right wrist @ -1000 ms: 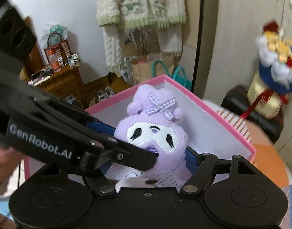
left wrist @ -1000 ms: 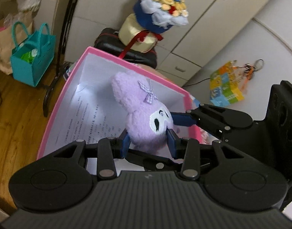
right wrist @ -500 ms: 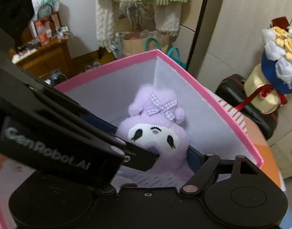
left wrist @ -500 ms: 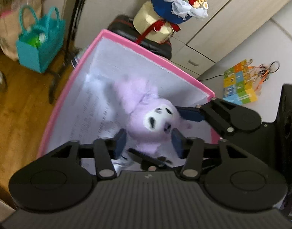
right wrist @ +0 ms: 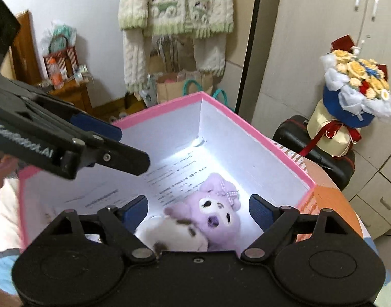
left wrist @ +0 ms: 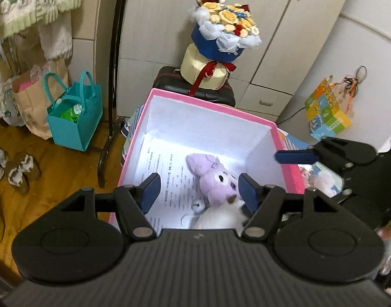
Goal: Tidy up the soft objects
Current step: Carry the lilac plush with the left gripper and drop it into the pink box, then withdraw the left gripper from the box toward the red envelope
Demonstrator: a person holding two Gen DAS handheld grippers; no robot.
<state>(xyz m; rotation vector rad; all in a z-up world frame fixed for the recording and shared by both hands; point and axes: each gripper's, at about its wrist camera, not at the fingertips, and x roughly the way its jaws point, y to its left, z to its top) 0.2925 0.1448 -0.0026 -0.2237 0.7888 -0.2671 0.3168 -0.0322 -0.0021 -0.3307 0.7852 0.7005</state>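
A purple plush toy (left wrist: 212, 179) with a checked bow lies on the printed paper at the bottom of the pink box (left wrist: 203, 102). It also shows in the right wrist view (right wrist: 215, 215), inside the box (right wrist: 246, 125). A white plush (left wrist: 218, 217) with brown spots lies beside it, nearer to me, also in the right wrist view (right wrist: 169, 235). My left gripper (left wrist: 198, 192) is open and empty above the box. My right gripper (right wrist: 198, 211) is open and empty above the toys. Each gripper shows in the other's view.
A flower bouquet (left wrist: 221, 41) stands on a black suitcase (left wrist: 195, 87) behind the box. A teal bag (left wrist: 75, 117) and a black stand pole (left wrist: 113, 76) are on the wooden floor at left. Cabinets (left wrist: 285, 38) stand behind. A sweater (right wrist: 175, 5) hangs on the rack.
Both grippers held the purple plush over the box; they have opened and let it go. It now lies at the bottom, and both grippers have risen.
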